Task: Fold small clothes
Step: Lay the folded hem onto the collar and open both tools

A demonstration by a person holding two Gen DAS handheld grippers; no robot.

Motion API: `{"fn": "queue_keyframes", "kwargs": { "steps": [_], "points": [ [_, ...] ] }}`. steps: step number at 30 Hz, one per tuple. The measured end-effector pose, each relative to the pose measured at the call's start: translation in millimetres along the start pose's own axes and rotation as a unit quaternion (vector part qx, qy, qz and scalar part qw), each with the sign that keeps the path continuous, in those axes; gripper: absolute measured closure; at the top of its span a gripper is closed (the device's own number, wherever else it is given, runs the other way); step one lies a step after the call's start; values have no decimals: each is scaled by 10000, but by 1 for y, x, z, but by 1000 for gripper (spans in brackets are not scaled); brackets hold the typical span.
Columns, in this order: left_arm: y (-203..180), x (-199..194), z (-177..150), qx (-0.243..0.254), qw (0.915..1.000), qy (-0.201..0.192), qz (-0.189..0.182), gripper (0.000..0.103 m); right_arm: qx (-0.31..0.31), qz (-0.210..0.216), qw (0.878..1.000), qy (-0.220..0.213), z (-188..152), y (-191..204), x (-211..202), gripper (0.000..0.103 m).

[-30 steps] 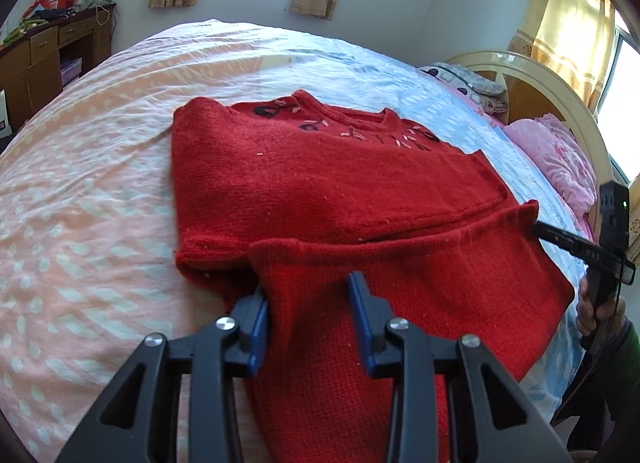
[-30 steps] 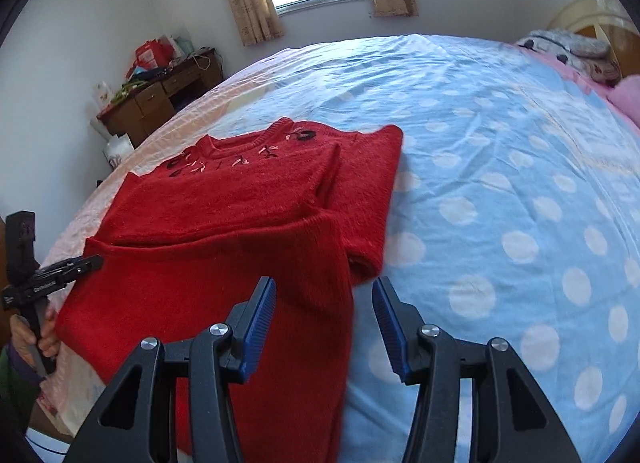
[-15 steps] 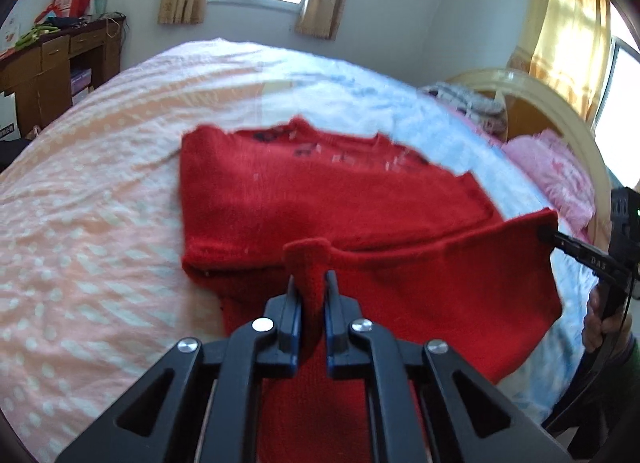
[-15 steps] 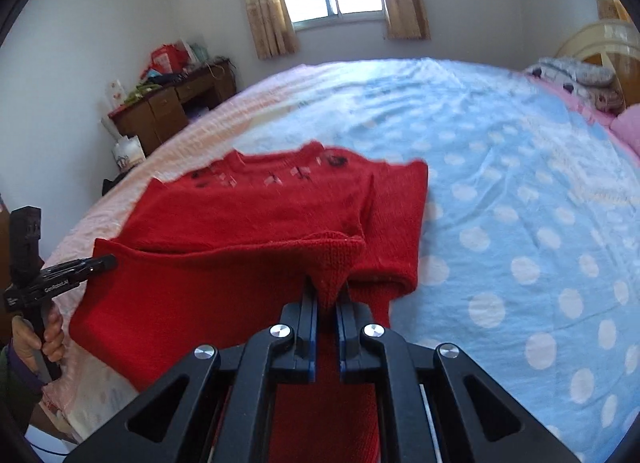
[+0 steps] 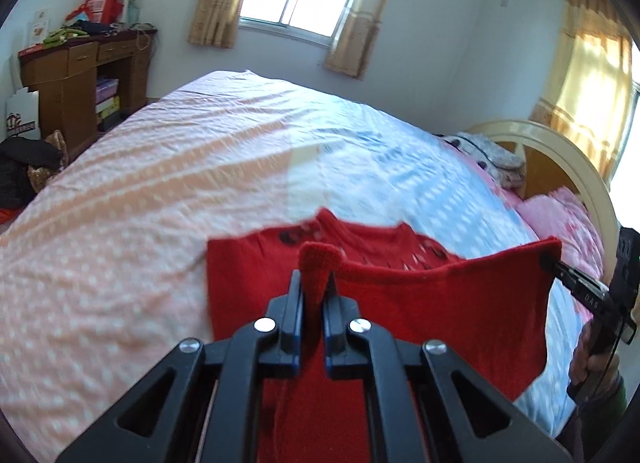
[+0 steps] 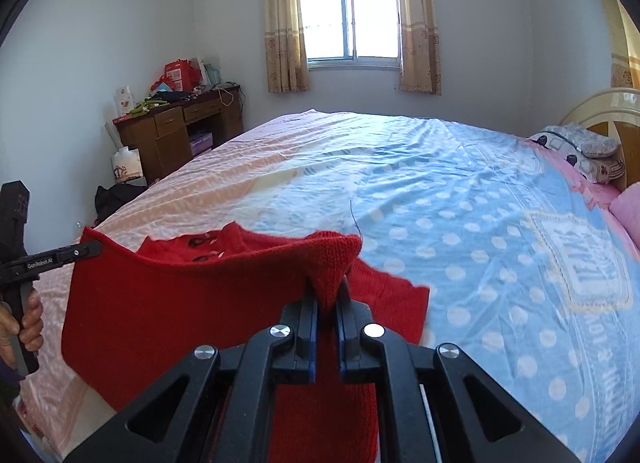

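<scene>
A wide bed [image 5: 168,191] fills both views, its cover peach-pink with pale dots on the left half and light blue with white dots [image 6: 472,223] on the right, with a cream curved headboard [image 5: 560,151] and a pink pillow [image 5: 560,219] at the far right. Beyond the bed's far left corner stands a brown wooden desk [image 6: 176,131] with red boxes and clutter on top, and a window with tan curtains [image 6: 348,19] sits in the far wall.

On the near part of the bed is the red knitted sweater [image 5: 432,303]. Its far part, with the dark-patterned neckline [image 5: 308,229], lies on the cover, while the near hem edge is raised off the bed and stretched between the two tools, sagging a little in the middle.

The left tool [image 5: 314,295] has its black jaws with blue pads pressed nearly together on the left corner of the raised hem, a small peak of knit standing up between them. The right tool [image 6: 327,299] is likewise clamped on the right corner of the hem, red fabric bunching above its jaws. Each tool's long black finger shows at the edge of the other's view, pinching its corner, with the person's hand [image 6: 28,319] around the handle.
</scene>
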State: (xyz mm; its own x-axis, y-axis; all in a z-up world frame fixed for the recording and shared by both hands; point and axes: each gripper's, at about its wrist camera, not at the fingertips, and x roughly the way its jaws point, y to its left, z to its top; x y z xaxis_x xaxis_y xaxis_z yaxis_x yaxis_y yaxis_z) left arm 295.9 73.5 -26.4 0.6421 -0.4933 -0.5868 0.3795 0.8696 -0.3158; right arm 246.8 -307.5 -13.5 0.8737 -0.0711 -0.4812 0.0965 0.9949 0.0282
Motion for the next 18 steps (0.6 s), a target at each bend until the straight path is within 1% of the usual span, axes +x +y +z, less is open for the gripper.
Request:
{"fn": "queue_keyframes", "kwargs": {
  "steps": [2,5,6,9,11,14,15,16,17,18],
  "points": [
    [2,17,17,-29,9999,0,122,95,9,-38,10000,60,11,-3,18,97],
    [4,41,34,39,9994,-50,353,95,6,-178,9997,149,29,-10,54,97],
    [6,52,40,-15,9992,-49,388,95,8,-237,9996,171,35,-12,70,97],
    [17,85,53,-186,9984,47,526,95,143,-200,9991,334,41,-20,107,97],
    [22,106,53,-224,9971,157,713,95,233,-174,9982,529,35,-24,136,97],
    [28,140,43,-197,9932,400,1078,95,112,-416,9967,694,18,-24,166,97],
    [30,149,38,-188,9915,508,1186,95,129,-459,9954,833,12,-25,176,97],
    [32,158,33,-219,9897,661,1253,95,253,-400,9934,1044,8,-29,186,97],
    [34,161,32,-275,9886,778,1256,95,319,-382,9928,1087,8,-32,188,97],
    [35,160,31,-330,9886,792,1241,91,410,-348,9925,1101,8,-36,189,96]
  ]
}}
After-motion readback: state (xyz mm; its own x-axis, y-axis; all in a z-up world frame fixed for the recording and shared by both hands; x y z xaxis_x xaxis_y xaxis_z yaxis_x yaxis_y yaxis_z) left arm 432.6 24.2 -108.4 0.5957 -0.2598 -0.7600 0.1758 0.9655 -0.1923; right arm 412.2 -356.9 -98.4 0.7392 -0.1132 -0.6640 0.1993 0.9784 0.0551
